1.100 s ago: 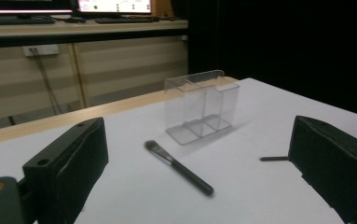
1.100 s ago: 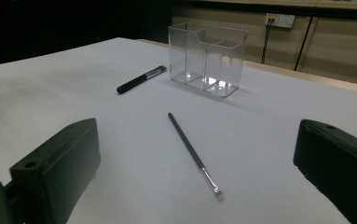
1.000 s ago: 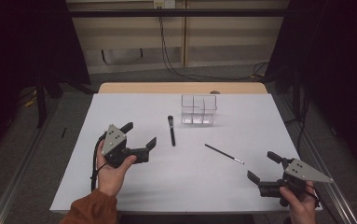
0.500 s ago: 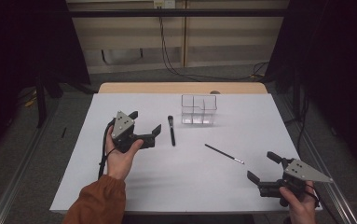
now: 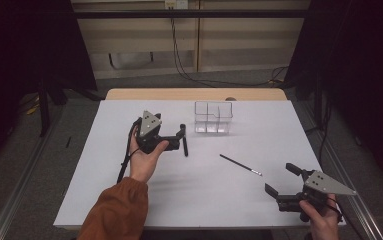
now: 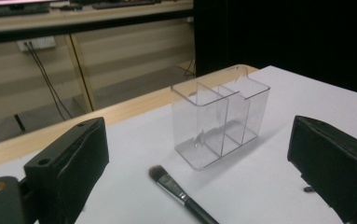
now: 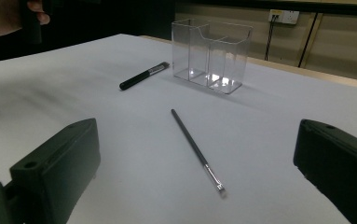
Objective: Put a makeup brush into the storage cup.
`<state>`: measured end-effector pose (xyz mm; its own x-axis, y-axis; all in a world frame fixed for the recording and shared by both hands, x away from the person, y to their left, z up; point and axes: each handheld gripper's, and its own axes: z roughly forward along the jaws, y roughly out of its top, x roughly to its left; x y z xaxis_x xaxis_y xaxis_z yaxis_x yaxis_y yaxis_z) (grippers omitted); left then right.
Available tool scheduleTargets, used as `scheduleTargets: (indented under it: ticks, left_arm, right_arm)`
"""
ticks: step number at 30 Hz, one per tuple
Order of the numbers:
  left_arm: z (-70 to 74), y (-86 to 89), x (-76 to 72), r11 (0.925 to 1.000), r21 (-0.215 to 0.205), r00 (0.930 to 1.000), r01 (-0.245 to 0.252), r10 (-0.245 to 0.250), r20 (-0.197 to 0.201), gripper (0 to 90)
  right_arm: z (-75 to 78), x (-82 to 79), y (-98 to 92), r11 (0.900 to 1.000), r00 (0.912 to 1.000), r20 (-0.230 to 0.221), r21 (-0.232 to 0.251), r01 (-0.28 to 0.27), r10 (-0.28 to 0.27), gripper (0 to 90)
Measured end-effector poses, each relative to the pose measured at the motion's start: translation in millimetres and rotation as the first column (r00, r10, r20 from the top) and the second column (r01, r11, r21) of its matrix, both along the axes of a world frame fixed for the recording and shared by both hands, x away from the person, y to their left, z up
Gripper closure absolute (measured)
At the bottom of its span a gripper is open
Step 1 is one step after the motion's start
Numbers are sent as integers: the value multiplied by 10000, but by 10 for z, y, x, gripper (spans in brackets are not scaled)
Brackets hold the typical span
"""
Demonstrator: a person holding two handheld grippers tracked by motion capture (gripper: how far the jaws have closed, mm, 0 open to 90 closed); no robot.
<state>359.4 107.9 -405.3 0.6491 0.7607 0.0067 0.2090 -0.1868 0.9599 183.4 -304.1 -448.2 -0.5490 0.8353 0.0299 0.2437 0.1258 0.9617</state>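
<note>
A clear plastic organizer (image 5: pixel 213 118) with several compartments stands empty at the back middle of the white table (image 5: pixel 99 195). A thick black makeup brush (image 5: pixel 184 143) lies just left of it. My left gripper (image 5: pixel 179 137) is open, its jaws on either side of that brush. In the left gripper view the brush (image 6: pixel 178 192) lies low between the jaws of the left gripper (image 6: pixel 197 186), bristles toward the organizer (image 6: pixel 220 119). A thin brush (image 5: pixel 240 164) lies right of centre. My right gripper (image 5: pixel 279 178) is open near the front right, empty, and faces the thin brush (image 7: pixel 195 147).
A wooden table edge (image 5: pixel 194 94) runs along the back, with cables and a wall beyond. A metal rail (image 5: pixel 349 200) borders the right side. In the right gripper view the thick brush (image 7: pixel 143 76) and organizer (image 7: pixel 211 49) lie farther off, the other hand (image 7: pixel 8 14) at top left.
My left gripper has moved away from the front left toward the thick brush and the organizer, and now straddles the brush. The right gripper has stayed put.
</note>
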Motion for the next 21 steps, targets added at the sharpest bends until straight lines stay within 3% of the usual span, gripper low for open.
scheduleTargets:
  ticks: [6,8,12,18,21]
  left_arm:
    - [-77,-49,145,9998,74,9996,-206,208,-216,50]
    - [-65,-56,177,9993,226,9994,-287,291,-170,50]
    - [-7,-84,213,9989,15,9988,-472,472,-121,51]
    - [49,-163,326,9993,194,9995,-319,320,-42,50]
    - [21,-187,403,9988,416,9993,-255,266,-275,50]
  right_arm:
    - [0,0,0,10000,10000,-3,-12,-5,5,0]
    - [0,1,0,10000,10000,-8,-11,-21,21,0]
    - [-2,1,-1,10000,10000,-28,14,-3,3,0]
    - [-2,-1,2,10000,10000,-44,8,-14,14,0]
    - [-3,-3,-2,10000,10000,-39,19,-11,11,0]
